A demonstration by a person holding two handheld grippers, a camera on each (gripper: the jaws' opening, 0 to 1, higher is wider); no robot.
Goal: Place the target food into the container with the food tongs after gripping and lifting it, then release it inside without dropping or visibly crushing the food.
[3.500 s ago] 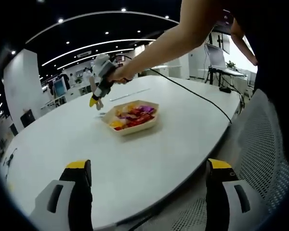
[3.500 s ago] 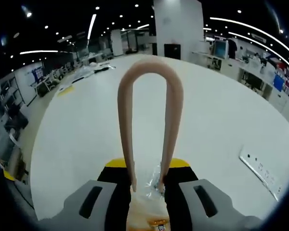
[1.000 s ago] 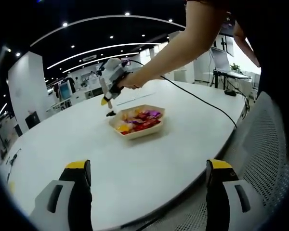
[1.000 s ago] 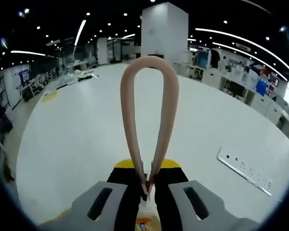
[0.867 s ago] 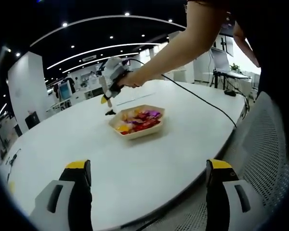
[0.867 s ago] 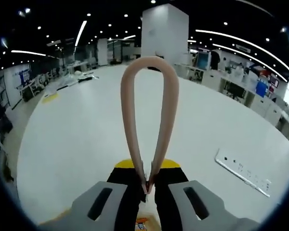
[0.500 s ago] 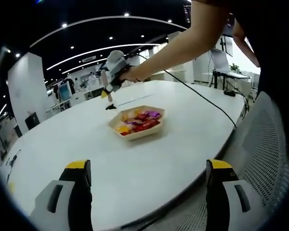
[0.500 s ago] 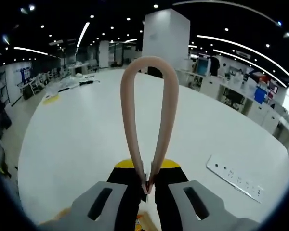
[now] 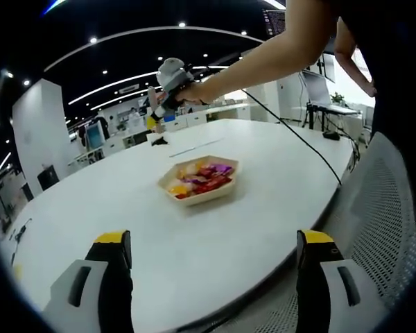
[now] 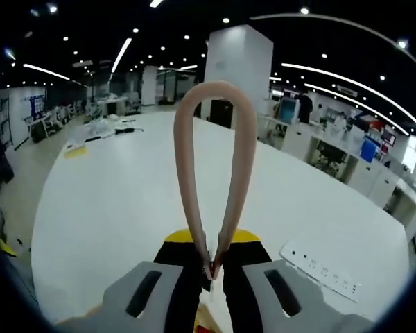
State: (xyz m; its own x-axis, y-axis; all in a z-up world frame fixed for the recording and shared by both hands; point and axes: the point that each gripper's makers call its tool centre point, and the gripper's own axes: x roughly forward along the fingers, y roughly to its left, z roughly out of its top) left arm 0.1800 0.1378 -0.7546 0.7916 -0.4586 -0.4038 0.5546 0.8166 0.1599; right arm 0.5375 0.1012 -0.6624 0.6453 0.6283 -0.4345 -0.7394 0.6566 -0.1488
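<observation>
A shallow beige container [image 9: 200, 182] with several bright wrapped sweets sits mid-table. My left gripper [image 9: 214, 237] is open near the table's front edge, jaws wide apart and holding nothing. A person's hand holds my right gripper [image 9: 168, 78] high above the table, beyond the container's far left side, and a small dark bit [image 9: 159, 141] shows just under it. My right gripper [image 10: 209, 260] is shut on pale beige food tongs [image 10: 213, 125], whose loop points forward. The tongs' tips are pressed together on a clear-wrapped piece of food [image 10: 209, 305] close to the camera.
The white oval table [image 10: 111, 208] spreads wide around. A white power strip [image 10: 320, 275] lies to the right in the right gripper view. A black cable [image 9: 298, 139] crosses the table from the right gripper. A mesh chair back [image 9: 374, 208] stands on the right.
The tongs, open around the wrapper 3.5 s ago, are now squeezed on it. My right gripper has risen from beside the container to well above the table. The left gripper stays still.
</observation>
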